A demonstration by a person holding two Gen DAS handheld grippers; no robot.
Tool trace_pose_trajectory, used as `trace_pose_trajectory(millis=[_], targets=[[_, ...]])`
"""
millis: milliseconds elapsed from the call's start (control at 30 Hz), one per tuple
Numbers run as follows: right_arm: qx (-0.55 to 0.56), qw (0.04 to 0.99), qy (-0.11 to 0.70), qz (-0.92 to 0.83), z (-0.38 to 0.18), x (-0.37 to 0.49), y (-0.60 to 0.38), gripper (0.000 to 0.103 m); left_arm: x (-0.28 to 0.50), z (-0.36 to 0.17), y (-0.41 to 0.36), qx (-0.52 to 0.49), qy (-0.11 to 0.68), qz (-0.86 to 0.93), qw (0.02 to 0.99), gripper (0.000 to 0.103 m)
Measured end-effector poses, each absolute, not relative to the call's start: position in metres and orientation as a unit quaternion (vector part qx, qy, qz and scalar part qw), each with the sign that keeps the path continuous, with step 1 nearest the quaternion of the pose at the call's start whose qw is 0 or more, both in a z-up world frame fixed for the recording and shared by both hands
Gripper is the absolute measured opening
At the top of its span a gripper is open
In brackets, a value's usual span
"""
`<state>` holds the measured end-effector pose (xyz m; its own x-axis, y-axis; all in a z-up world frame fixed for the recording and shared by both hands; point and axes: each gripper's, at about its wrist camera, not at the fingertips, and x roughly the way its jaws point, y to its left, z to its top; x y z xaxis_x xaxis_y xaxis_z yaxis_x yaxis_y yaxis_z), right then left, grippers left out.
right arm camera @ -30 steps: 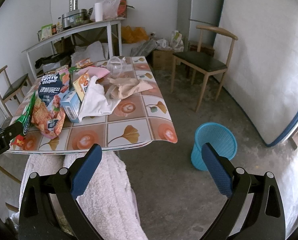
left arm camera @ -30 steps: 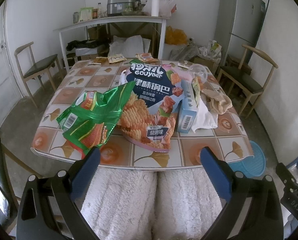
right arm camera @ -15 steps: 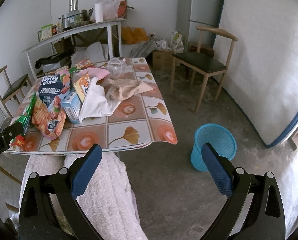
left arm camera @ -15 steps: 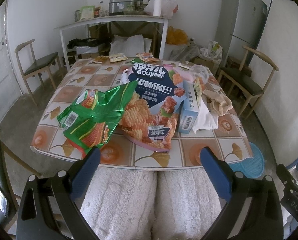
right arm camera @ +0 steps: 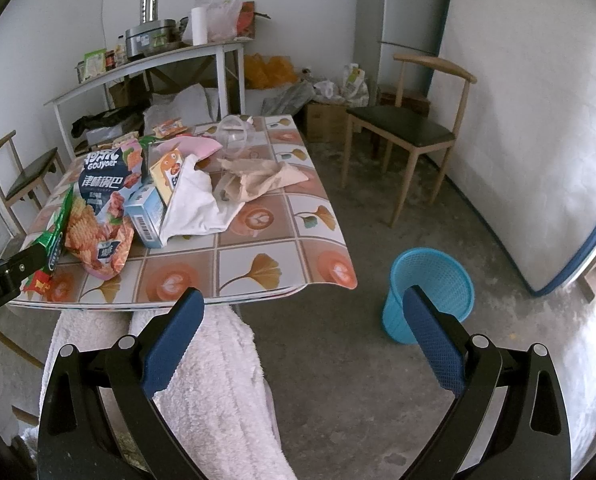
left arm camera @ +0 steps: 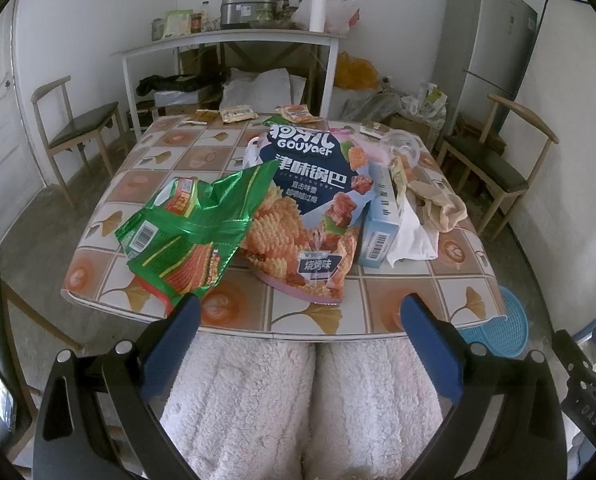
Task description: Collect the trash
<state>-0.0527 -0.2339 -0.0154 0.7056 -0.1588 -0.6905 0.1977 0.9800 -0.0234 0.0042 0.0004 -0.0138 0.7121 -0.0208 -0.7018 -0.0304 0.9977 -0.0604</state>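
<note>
Trash covers the tiled table [left arm camera: 378, 304]: a crumpled green snack bag [left arm camera: 185, 232] near the front left, a large dark-blue and orange snack bag [left arm camera: 310, 200], a light-blue carton [left arm camera: 382, 220], white paper [left arm camera: 414, 232] and a beige bag [left arm camera: 442, 204]. My left gripper [left arm camera: 298, 332] is open, low before the table's front edge, above the person's fluffy white trousers. My right gripper [right arm camera: 304, 330] is open too, off the table's front right corner. A blue mesh bin [right arm camera: 428, 294] stands on the floor right of the table [right arm camera: 257, 264], behind the right finger.
Wooden chairs stand at the left [left arm camera: 77, 128] and the right [right arm camera: 414, 132] of the table. A white shelf table [left arm camera: 233, 44] with pots and a fridge [left arm camera: 486, 40] line the back wall. Small wrappers [left arm camera: 298, 112] and a clear plastic cup [right arm camera: 233, 136] lie at the table's far end.
The left gripper has drawn back and risen slightly, so the table looks a little lower and farther. The right gripper has hardly moved. Both stay open.
</note>
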Motion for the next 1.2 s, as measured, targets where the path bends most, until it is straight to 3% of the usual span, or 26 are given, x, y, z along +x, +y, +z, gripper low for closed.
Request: trace_pose_trajectory(millis=[633,1200], targets=[[0.025,0.924,0.370,-0.095,-0.019,-0.047,-0.234,0.095,0.004,-0.013,0.002,-0.037,0.380,-0.001,0.924,0.098],[0.003,0.949,0.313,-0.042,0.003,0.020,-0.194,0.095,0.012,-0.011,0.032,-0.055,0.282,-0.101,0.953,0.098]])
